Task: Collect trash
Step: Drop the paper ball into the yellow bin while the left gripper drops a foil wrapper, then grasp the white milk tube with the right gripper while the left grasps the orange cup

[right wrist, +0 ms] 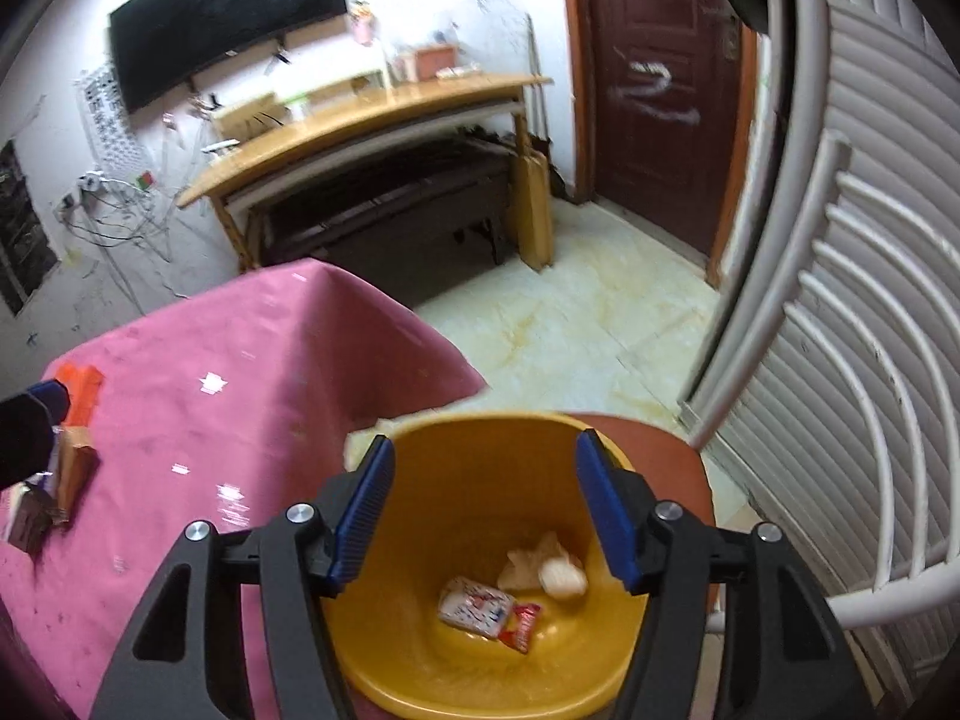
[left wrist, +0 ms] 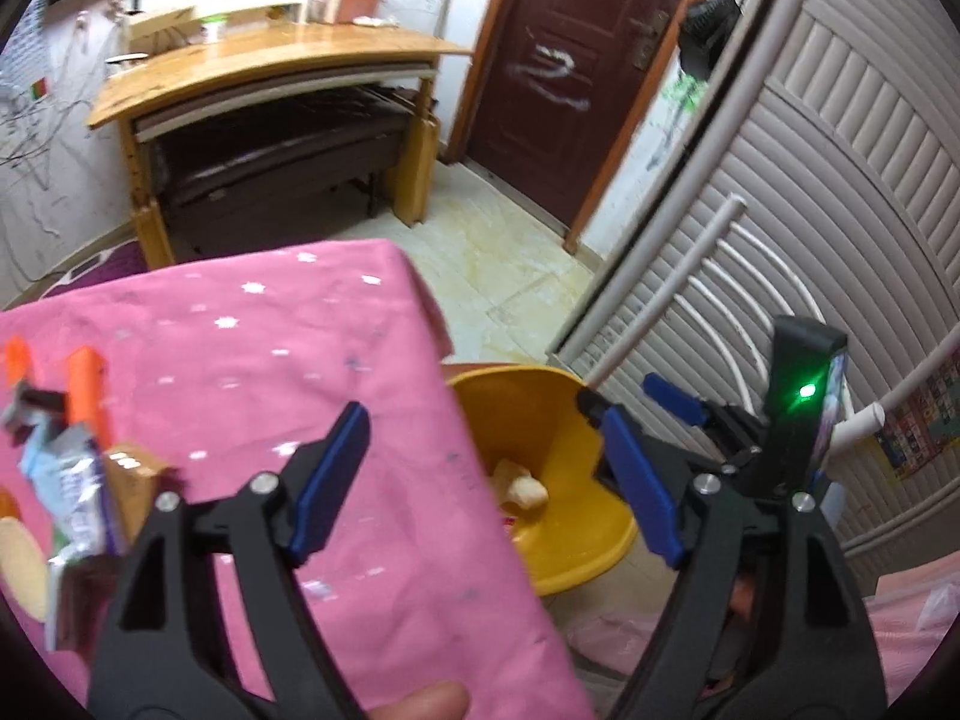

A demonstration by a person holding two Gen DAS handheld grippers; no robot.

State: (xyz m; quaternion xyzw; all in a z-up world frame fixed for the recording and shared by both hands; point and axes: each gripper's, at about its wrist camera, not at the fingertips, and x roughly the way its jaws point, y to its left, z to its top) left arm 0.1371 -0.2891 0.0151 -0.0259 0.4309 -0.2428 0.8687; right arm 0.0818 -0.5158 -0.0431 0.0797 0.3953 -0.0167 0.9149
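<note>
Yellow bin [right wrist: 480, 468] holding wrappers [right wrist: 486, 609]; more trash [left wrist: 78, 480] lying on pink table [left wrist: 270, 348]. We are holding left gripper [left wrist: 486, 468], right gripper [right wrist: 486, 510] wide apart, both empty.

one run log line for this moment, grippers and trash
left gripper: open, empty | right gripper: open over yellow bin | wrappers in bin | more trash on pink tablecloth

This is a lived-in room of a home. A wooden desk [right wrist: 372, 114] stands against a scribbled white wall under a dark screen [right wrist: 228, 18], near a brown door [right wrist: 660, 90], a tiled floor [right wrist: 570, 324] and a pink-clothed table [left wrist: 270, 360].
</note>
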